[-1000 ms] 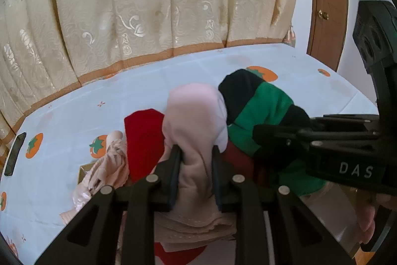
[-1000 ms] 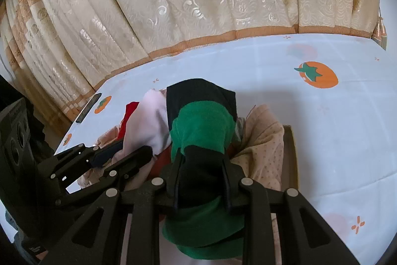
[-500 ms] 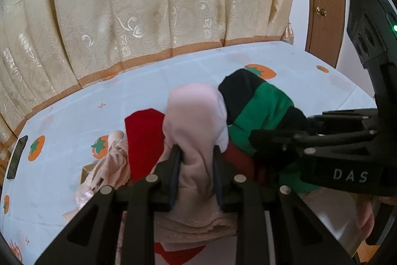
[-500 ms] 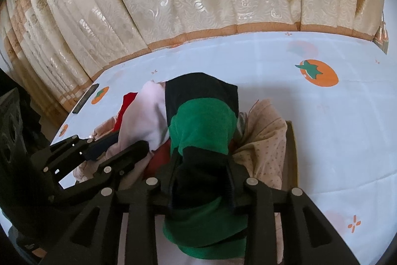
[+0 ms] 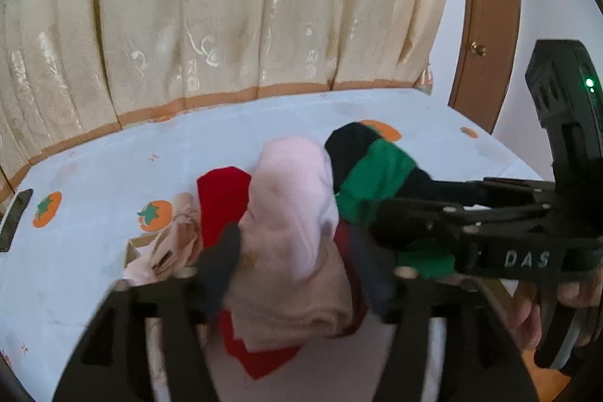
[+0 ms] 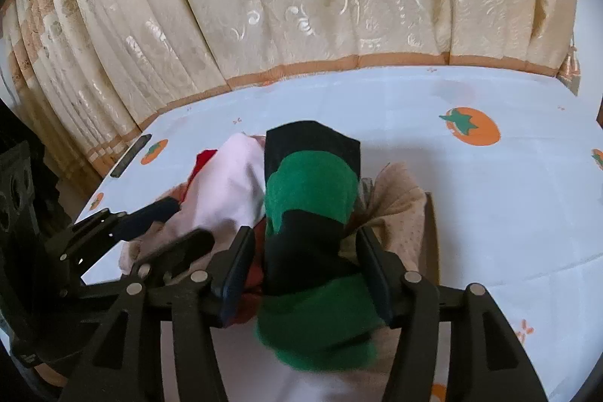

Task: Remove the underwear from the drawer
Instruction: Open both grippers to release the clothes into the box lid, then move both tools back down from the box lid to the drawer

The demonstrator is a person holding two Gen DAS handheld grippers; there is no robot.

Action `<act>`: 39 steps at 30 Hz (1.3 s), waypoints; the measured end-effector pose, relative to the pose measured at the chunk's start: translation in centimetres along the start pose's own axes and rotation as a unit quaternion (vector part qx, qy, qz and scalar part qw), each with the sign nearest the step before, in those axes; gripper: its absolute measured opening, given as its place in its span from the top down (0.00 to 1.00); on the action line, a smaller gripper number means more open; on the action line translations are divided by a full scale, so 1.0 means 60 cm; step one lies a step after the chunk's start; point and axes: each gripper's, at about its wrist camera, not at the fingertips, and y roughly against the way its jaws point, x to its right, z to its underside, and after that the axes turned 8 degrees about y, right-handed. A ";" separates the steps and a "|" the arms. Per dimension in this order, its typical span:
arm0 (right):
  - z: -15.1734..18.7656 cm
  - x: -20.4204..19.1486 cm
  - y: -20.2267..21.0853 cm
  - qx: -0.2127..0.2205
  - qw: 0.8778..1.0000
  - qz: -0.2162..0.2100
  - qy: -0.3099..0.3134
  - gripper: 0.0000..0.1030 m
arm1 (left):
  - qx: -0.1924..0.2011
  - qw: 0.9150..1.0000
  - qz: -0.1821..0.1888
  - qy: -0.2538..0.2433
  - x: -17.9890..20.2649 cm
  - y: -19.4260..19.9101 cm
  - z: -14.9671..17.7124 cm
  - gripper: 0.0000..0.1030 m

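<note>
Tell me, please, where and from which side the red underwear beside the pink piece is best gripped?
Grip the red underwear at its raised upper fold, coming from above on the side away from the pink piece. That fold stands clear of the pile; lower down it is buried under other clothes.

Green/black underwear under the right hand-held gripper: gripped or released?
Released. The right hand-held gripper is opening; gaps show beside the green-and-black underwear between its fingers.

The left gripper's fingers (image 5: 220,260) are smeared by motion blur — their edges cannot be traced. The near end of the green and black underwear (image 6: 316,330) is blurred too. The drawer (image 6: 429,232) shows only a thin right wall; clothes hide the rest. The dark flat object (image 5: 13,221) at far left is cut off — unidentifiable.
</note>
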 end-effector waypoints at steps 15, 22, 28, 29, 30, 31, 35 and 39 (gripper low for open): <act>0.038 -0.068 0.080 0.015 0.998 -0.030 0.061 0.41 | 0.024 0.997 0.048 -0.052 0.017 0.095 0.041 0.29; 0.085 -0.088 0.135 0.022 0.995 -0.040 0.088 0.40 | 0.032 0.995 0.060 -0.079 0.033 0.133 0.084 0.23; 0.121 -0.081 0.177 0.038 0.995 -0.041 0.081 0.40 | 0.036 0.994 0.039 -0.096 0.034 0.157 0.117 0.12; 0.128 -0.080 0.186 0.042 0.995 -0.036 0.083 0.40 | 0.036 0.994 0.041 -0.100 0.032 0.163 0.123 0.12; 0.134 -0.081 0.193 0.045 0.995 -0.031 0.086 0.40 | 0.035 0.993 0.045 -0.101 0.031 0.167 0.128 0.12; 0.141 -0.082 0.199 0.046 0.995 -0.029 0.089 0.40 | 0.034 0.993 0.047 -0.103 0.030 0.173 0.134 0.12; 0.180 -0.091 0.211 0.038 0.992 -0.027 0.118 0.40 | 0.028 0.991 0.045 -0.123 0.028 0.193 0.169 0.07; 0.234 -0.094 0.200 0.007 0.991 -0.045 0.126 0.40 | 0.017 0.988 0.040 -0.147 0.019 0.211 0.214 0.01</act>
